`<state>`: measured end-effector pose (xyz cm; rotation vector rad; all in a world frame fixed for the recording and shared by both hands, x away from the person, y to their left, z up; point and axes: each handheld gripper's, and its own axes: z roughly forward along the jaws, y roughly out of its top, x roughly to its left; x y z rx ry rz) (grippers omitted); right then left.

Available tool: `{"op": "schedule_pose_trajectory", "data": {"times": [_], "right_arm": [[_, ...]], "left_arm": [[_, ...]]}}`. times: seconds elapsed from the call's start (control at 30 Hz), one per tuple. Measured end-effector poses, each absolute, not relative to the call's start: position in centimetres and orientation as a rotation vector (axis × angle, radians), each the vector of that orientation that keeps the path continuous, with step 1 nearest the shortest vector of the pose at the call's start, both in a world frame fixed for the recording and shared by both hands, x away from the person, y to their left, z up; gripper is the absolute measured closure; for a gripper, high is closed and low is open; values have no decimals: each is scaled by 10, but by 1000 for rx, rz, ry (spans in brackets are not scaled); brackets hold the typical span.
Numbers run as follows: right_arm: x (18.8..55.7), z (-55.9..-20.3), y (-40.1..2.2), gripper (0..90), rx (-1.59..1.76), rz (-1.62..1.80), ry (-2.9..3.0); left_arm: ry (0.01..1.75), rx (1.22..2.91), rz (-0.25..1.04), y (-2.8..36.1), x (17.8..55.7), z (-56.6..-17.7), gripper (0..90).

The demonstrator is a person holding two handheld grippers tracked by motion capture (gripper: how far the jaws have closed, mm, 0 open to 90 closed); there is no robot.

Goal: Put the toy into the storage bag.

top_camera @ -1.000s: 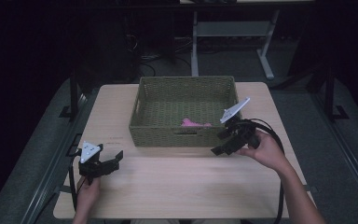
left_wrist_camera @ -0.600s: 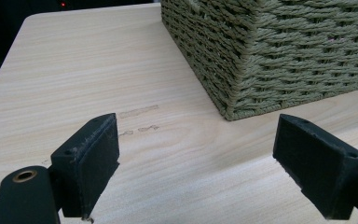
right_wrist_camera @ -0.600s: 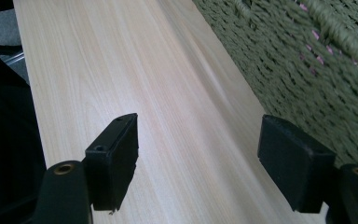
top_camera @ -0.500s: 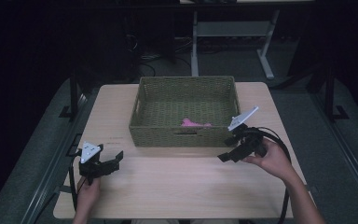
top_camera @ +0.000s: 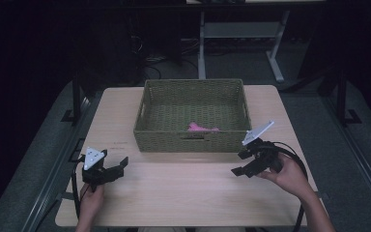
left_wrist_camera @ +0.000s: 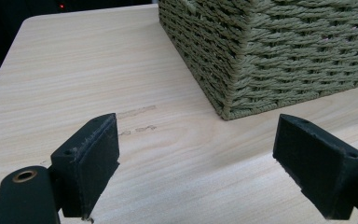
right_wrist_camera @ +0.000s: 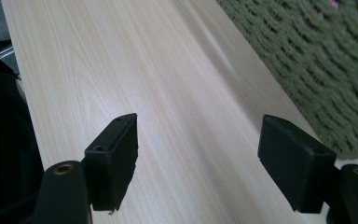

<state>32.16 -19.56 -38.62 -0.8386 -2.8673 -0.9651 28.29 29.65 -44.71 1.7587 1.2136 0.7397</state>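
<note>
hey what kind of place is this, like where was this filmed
Probably a lab or workshop set up for recording, not a home: a plain wooden table holds a green woven basket, a person works two handheld grippers, cables trail on the grey carpet, and a metal desk frame stands behind.

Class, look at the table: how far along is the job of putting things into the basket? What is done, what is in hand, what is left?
Done: a pink thing lies inside the green woven basket. In hand: nothing; the left tongs and the right tongs are both open and empty, low over the table in front of the basket. Left: nothing else to pick up lies on the wood, so the job looks finished or paused.
</note>
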Motion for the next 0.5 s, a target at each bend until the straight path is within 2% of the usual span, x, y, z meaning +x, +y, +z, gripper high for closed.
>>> {"op": "schedule_pose_trajectory", "data": {"times": [0.5], "right_arm": [[301, -402, -213, 281, -897, -978, -2868]], "left_arm": [[1208, 1767, 743, 296, 283, -447, 138]]}}
